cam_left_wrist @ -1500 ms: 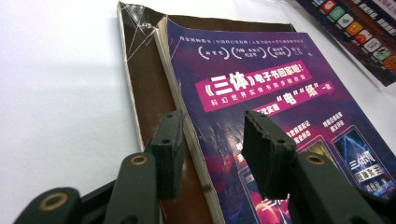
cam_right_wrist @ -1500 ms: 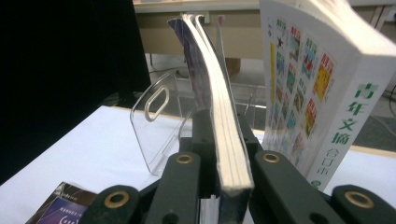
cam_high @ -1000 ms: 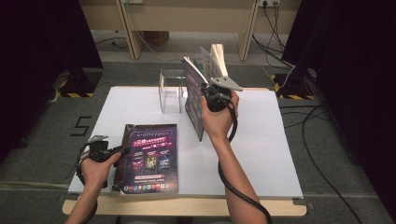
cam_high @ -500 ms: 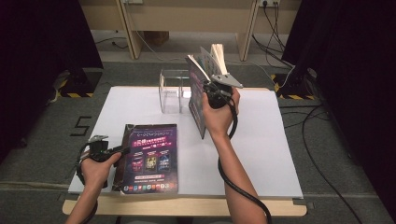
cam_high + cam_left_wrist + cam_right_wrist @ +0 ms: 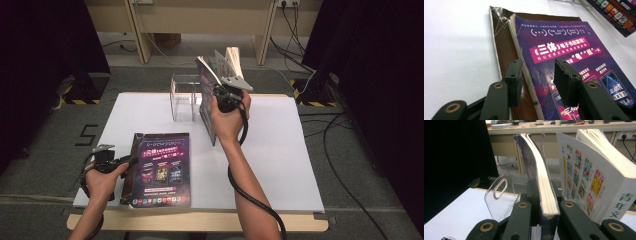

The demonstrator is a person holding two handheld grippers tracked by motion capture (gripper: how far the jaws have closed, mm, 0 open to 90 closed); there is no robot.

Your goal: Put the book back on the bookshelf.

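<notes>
The right claw [image 5: 220, 95] holds a magazine [image 5: 207, 107] on edge above the white bench [image 5: 280, 150] beside a clear acrylic stand [image 5: 182, 97] in the high view, while the left claw [image 5: 131, 160] lies at the edge of a purple magazine [image 5: 160, 167] flat on the bench. In the left gripper view, the left claw [image 5: 537, 78] is spread apart over that purple magazine's [image 5: 579, 57] spine edge. In the right gripper view, the right claw [image 5: 544, 207] is clamped on the upright magazine [image 5: 539, 175], with the acrylic stand [image 5: 499, 192] and a thicker book [image 5: 599, 177] either side.

Flat magazine [image 5: 574, 75] cut off at bottom edge; held magazine [image 5: 544, 190] hides clear rack [image 5: 499, 192].
</notes>
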